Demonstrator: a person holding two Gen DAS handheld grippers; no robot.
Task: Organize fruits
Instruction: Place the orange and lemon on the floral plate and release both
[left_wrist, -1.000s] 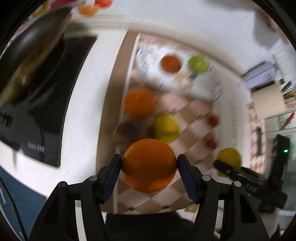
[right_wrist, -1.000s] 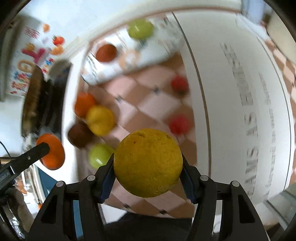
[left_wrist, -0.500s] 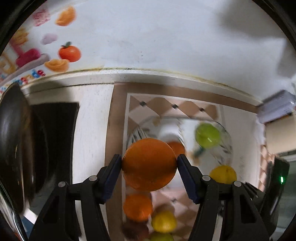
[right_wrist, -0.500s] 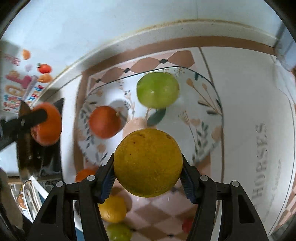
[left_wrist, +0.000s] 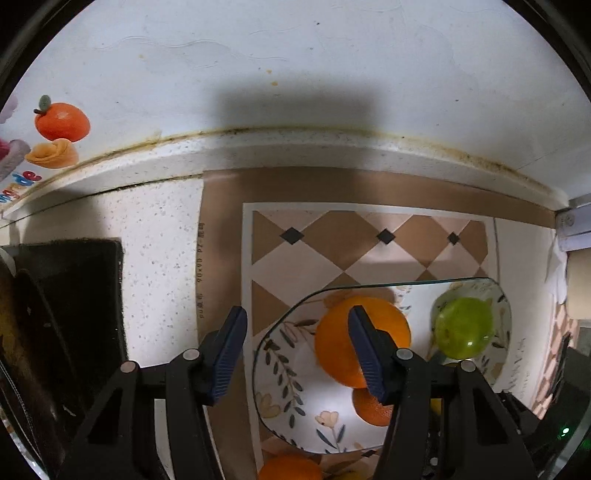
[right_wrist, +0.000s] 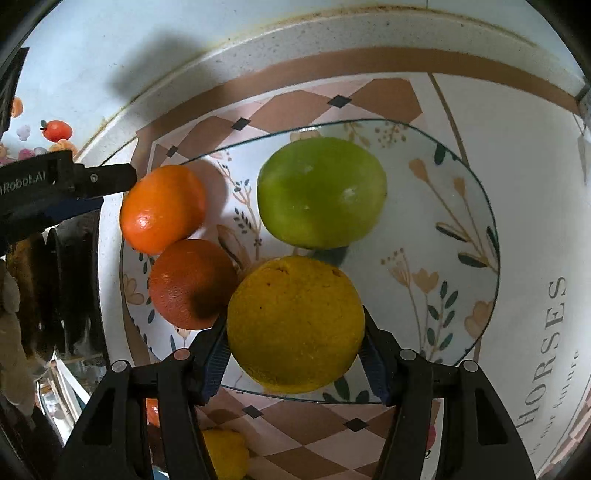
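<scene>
Left wrist view: speckled white bench (left_wrist: 159, 258), checked mat. Left gripper (left_wrist: 297, 354) fingers spread wide, nothing held; glossy orange (left_wrist: 332, 343) lies on the floral glass plate (left_wrist: 280, 369).

Right wrist view: right gripper (right_wrist: 295, 354) clamped on rough yellow citrus (right_wrist: 295, 325) over the plate (right_wrist: 461, 258), beside a smooth green apple (right_wrist: 321, 192). It should be lowered before release, as round fruit rolls.
</scene>
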